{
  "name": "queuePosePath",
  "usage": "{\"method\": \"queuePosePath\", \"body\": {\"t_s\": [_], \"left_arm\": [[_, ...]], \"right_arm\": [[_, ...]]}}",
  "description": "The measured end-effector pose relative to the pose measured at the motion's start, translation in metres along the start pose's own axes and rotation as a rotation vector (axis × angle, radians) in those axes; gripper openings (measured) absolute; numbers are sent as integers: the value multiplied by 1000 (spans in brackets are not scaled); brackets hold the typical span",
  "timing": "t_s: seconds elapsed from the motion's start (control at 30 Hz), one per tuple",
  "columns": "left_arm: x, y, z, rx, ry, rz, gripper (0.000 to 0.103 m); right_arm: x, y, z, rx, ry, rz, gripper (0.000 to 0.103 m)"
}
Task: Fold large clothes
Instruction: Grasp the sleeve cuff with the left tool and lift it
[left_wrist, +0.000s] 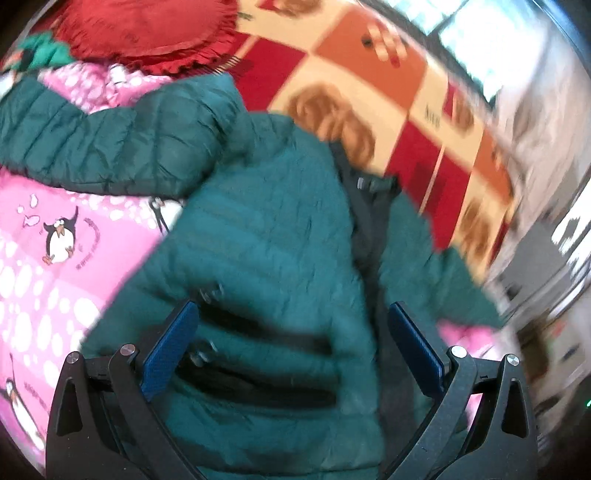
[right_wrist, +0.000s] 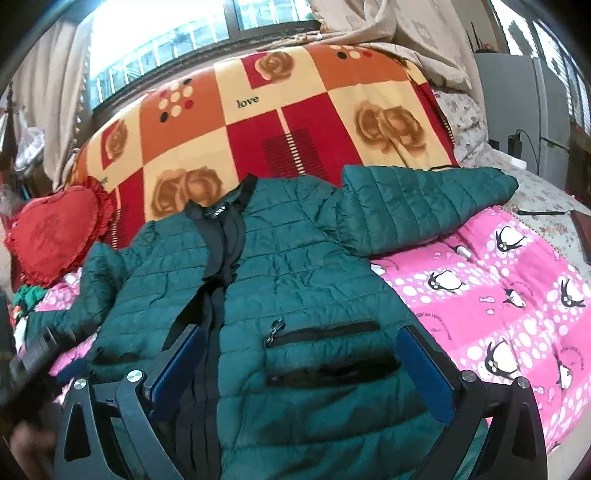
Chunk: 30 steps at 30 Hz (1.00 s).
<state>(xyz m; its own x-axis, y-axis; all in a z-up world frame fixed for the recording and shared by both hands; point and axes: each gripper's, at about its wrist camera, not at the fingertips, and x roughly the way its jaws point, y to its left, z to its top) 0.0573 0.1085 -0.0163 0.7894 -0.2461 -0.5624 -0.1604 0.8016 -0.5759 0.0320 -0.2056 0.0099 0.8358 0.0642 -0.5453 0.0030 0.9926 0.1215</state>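
Note:
A dark green quilted jacket (right_wrist: 303, 266) lies front-up on the bed, its black zipper open. One sleeve (right_wrist: 424, 206) stretches to the right and the other (right_wrist: 92, 291) is bunched at the left. My right gripper (right_wrist: 301, 332) is open just above the lower front, its blue pads (right_wrist: 424, 365) either side of the black pocket openings. The left wrist view is blurred by motion. In it my left gripper (left_wrist: 291, 314) is open over the jacket (left_wrist: 266, 229) near its pocket, and nothing is between the pads. A dark blurred shape (right_wrist: 33, 354) at the left edge looks like the left gripper.
A pink penguin quilt (right_wrist: 498, 295) covers the bed under the jacket. A checked rose blanket (right_wrist: 295, 110) rises behind it. A red heart cushion (right_wrist: 55, 236) lies at the left. A grey cabinet (right_wrist: 524, 103) and cables stand at the right, below the windows.

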Motion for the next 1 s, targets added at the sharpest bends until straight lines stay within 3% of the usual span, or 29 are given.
{"method": "queuePosePath", "body": {"t_s": [0.17, 0.23, 0.37, 0.5, 0.63, 0.93, 0.97, 1.0], "left_arm": [[-28, 61, 50, -36, -143, 122, 102], [-35, 97, 66, -67, -160, 127, 102], [-55, 174, 83, -173, -196, 135, 102], [-74, 231, 89, -227, -291, 223, 102], [-59, 255, 101, -251, -254, 188, 102], [-35, 264, 124, -282, -318, 203, 101], [-35, 263, 125, -294, -333, 211, 97], [-35, 264, 127, -307, -340, 218, 78]], "right_arm": [[-1, -6, -2, 32, -1, 29, 103], [4, -9, -2, 49, 22, 41, 103], [6, -18, -3, 95, 34, 62, 103], [7, -21, -3, 115, 37, 69, 103], [9, -19, -4, 100, 44, 67, 103], [19, -24, -6, 129, 87, 69, 103], [20, -24, -6, 131, 92, 69, 103], [20, -23, -7, 129, 93, 68, 103]]}}
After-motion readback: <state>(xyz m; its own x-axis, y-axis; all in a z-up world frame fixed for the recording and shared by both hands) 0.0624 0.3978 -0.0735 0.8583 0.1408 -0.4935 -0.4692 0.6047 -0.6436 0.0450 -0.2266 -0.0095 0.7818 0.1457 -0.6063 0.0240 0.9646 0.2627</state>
